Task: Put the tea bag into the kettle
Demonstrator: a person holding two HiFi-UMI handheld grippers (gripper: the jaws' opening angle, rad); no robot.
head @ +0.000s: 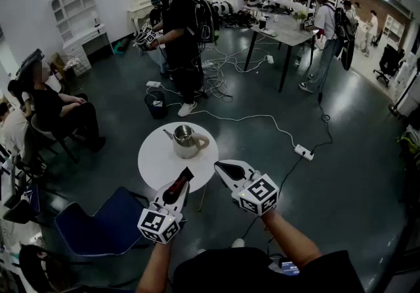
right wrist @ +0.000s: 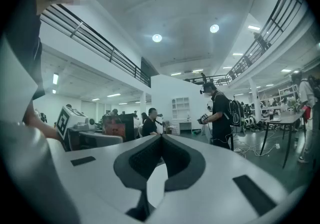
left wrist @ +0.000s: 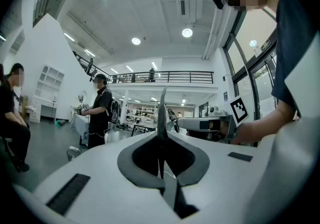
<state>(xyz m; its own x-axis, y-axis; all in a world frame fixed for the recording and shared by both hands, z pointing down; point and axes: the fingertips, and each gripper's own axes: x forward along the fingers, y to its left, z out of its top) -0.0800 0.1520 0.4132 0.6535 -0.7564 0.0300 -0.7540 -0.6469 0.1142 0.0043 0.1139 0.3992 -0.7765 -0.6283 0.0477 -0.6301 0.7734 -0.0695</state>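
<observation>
Tea bag (head: 179,186) in left tongs (head: 188,172), kettle (head: 186,141) upright

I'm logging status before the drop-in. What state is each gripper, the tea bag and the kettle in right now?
Left gripper: shut on the tea bag.
Right gripper: shut, empty.
Tea bag: clamped, not yet in the kettle.
Kettle: upright on the round table, top appears open.

No word, number or brand name could be read anywhere in the views; the left gripper (head: 186,173) and the right gripper (head: 219,166) carried only black-and-white square marker patterns.
</observation>
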